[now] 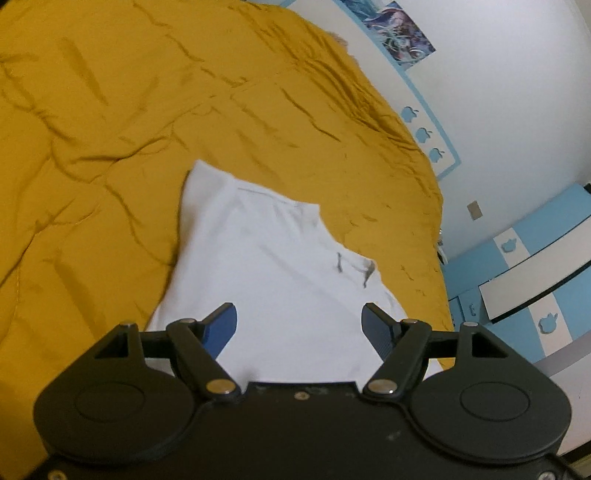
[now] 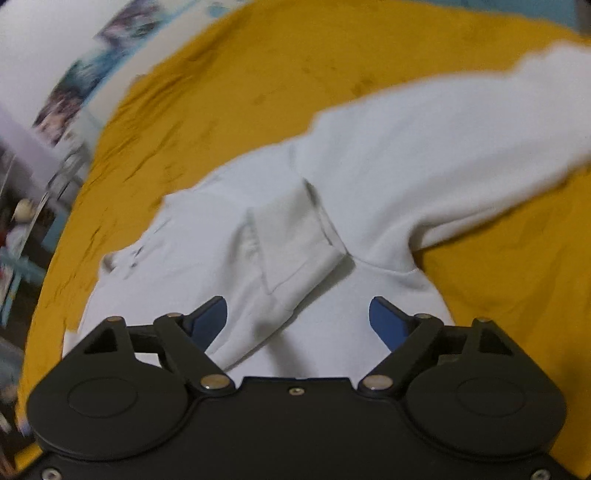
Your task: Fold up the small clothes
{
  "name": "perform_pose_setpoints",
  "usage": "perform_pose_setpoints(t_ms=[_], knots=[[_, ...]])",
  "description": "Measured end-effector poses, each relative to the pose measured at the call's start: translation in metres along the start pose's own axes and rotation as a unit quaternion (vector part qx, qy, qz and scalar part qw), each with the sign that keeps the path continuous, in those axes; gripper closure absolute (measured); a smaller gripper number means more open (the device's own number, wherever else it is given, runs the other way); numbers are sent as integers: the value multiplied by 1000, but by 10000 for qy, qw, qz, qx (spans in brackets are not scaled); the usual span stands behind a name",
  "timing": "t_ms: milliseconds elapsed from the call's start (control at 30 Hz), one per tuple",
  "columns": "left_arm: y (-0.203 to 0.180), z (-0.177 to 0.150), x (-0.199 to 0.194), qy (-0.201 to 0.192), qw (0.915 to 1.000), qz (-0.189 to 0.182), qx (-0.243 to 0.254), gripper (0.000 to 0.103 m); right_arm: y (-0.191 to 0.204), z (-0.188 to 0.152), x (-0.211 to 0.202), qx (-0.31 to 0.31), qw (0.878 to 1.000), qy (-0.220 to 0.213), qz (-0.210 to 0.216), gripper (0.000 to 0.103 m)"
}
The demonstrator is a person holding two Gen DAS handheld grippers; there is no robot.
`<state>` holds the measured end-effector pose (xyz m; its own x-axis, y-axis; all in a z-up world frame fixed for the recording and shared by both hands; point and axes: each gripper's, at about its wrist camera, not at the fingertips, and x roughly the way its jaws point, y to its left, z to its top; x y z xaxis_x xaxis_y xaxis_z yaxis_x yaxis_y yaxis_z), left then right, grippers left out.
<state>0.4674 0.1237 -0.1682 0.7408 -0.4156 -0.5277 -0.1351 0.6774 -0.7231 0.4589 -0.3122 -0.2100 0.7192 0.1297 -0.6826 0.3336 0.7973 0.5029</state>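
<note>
Left wrist view: left gripper (image 1: 299,314) spread wide, nothing grasped, over near end of white shirt (image 1: 266,266) lying on yellow blanket (image 1: 110,129). Poster (image 1: 399,29) and blue-white cabinet (image 1: 524,266) seen at right.

Right wrist view, blurred: right gripper (image 2: 298,310) spread wide, empty, above shirt (image 2: 369,177). Only here: sleeve (image 2: 280,258) folded across body, other sleeve (image 2: 498,147) stretched to right.
</note>
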Motion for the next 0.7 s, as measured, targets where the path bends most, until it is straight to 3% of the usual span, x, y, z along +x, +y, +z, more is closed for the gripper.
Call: perform_pose_setpoints(t_ms=[167,200,233,267,300,433,500,633,700], knots=[[6,3,-4,15,10000,87,-30,25,9,4,13,163,9996,-166,-126,18],[10,2,-1,30,9999,93,-56,25,13,5,15,106,9996,-217,-164,36],[10,1,-2,36,9999,105,-79,25,16,5,17,20,9995,-212,-220,72],[10,0,-1,47,9999,125,-86,24,18,7,20,-43,9996,-133,-231,87],[10,-1,-2,56,9998,157,-94,24,17,9,18,13,9998,-84,-187,94],[9,-4,-3,110,9997,186,-106,23,9,15,-8,212,9993,-293,66,96],[6,-6,-1,114,9998,192,-6,16,5,17,-25,151,9985,-478,212,97],[2,-13,10,227,9989,376,153,16,-6,10,-18,-13,9989,-411,-222,96],[2,-17,14,348,9985,406,86,16,-19,5,-6,157,9994,-162,-271,95]])
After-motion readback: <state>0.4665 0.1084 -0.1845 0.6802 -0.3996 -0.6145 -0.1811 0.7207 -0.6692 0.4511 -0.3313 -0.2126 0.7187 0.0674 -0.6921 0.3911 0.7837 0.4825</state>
